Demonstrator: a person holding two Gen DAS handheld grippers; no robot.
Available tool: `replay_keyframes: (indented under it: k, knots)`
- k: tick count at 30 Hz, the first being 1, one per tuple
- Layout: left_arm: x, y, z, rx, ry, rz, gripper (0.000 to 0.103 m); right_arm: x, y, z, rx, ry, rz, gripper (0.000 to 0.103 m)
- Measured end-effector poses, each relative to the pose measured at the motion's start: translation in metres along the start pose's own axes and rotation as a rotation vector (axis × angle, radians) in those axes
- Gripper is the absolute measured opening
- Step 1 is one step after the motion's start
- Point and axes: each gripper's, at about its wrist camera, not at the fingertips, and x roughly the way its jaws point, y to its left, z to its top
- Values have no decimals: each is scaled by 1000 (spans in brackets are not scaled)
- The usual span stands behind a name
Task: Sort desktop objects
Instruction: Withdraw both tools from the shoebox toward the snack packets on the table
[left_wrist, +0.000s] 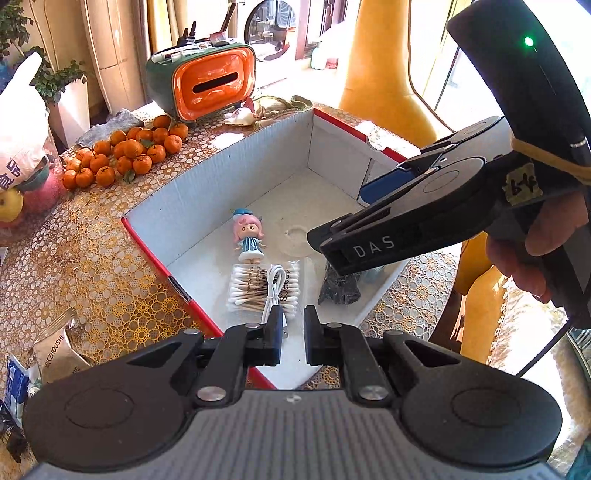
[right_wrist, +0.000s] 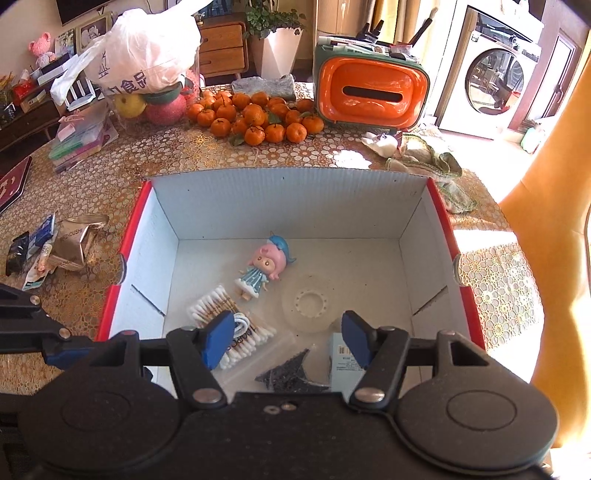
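Left wrist view: left gripper hangs over the near rim of the box, jaws a narrow gap apart, nothing between them. Below lie the doll, a pack of cotton swabs with a white cable across it, and a dark packet. The right gripper reaches in from the right above the packet; whether its jaws hold anything cannot be told from this side. Loose wrappers sit on the tablecloth left of the box.

Right wrist view: right gripper has jaws wide apart and empty, over the box interior. A small light-blue carton stands just beside the right finger; a clear plastic disc lies ahead on the floor.

Risks, as judged:
- Both grippers crowd the near end of the box; a descent by either could knock the other.
- Right finger may clip the carton or packet and push it aside.
- Cable rests loosely on the swabs; grabbing one could drag the other.
- Oranges and wrappers remain outside, so the sorting looks unfinished.
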Motion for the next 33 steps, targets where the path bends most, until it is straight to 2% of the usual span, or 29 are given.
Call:
replay_keyframes:
  k: [12, 30, 33]
  knots:
    - [-39, 2, -21, -17, -51, 0, 10, -39, 11, -18, 9, -53, 35, 66]
    - [-72, 26, -59, -85, -93, 24, 11, -67, 39, -41, 33, -117, 79, 71]
    - [-77, 34, -66, -112, -101, 34, 18, -72, 47, -45, 31, -134, 74, 71]
